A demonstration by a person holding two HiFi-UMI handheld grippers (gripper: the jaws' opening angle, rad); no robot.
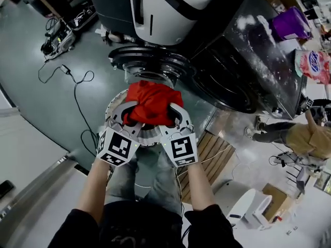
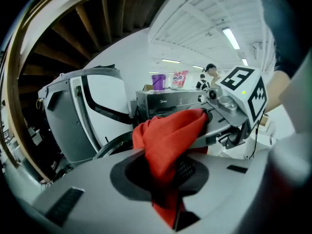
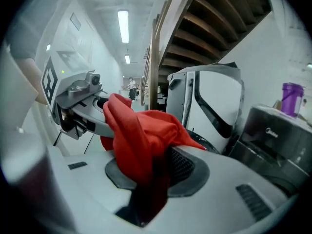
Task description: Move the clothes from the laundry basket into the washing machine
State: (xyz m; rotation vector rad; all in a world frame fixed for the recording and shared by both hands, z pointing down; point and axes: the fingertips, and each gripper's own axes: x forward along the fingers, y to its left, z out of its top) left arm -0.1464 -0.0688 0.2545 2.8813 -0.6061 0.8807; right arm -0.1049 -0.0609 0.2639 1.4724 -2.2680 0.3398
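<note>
A red garment (image 1: 151,101) hangs bunched in the air between my two grippers, in front of the washing machine's dark round opening (image 1: 150,65). My left gripper (image 1: 133,115) is shut on its left side and my right gripper (image 1: 174,117) on its right side. In the left gripper view the red cloth (image 2: 168,140) is pinched between the jaws, with the right gripper (image 2: 229,112) beside it. In the right gripper view the cloth (image 3: 141,140) drapes over the jaws. The white laundry basket (image 1: 113,112) sits below, mostly hidden by the cloth and grippers.
The machine's white door (image 1: 170,6) stands open at the top. A purple jug (image 1: 290,24) and a pink detergent bag (image 1: 314,65) rest on the black machine top. Cables (image 1: 77,84) trail over the floor at left. A person (image 1: 305,138) stands at right, beside a wooden pallet (image 1: 212,151).
</note>
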